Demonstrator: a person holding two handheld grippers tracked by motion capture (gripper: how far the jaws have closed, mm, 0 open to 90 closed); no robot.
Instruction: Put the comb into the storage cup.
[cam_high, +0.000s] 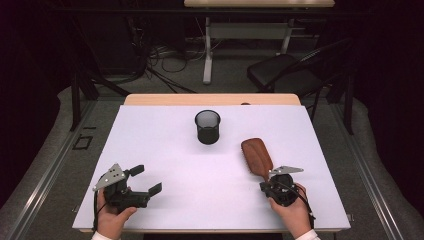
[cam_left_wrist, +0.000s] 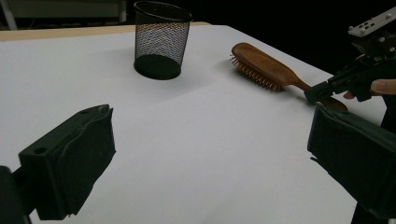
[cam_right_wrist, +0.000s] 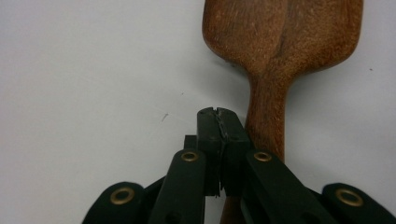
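hairbrush (cam_high: 257, 156): brown wood, bristles apparently facing left, at 4 o'clock from mesh cup (cam_high: 207, 127) | right gripper (cam_right_wrist: 218, 122): jaws pressed together, empty, over handle | left gripper (cam_high: 145, 179): jaws spread | white table (cam_high: 165, 150), dark room, chair (cam_high: 285, 70) behind

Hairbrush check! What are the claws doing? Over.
Left claw open, holding nothing. Right claw shut, empty, above hairbrush handle. Brush flat, bristles down. Cup well clear.

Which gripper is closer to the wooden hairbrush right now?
The right gripper: it sits at the hairbrush handle's near end, jaws shut just above and beside it. The left gripper rests open at the white table's near left, well away from it.
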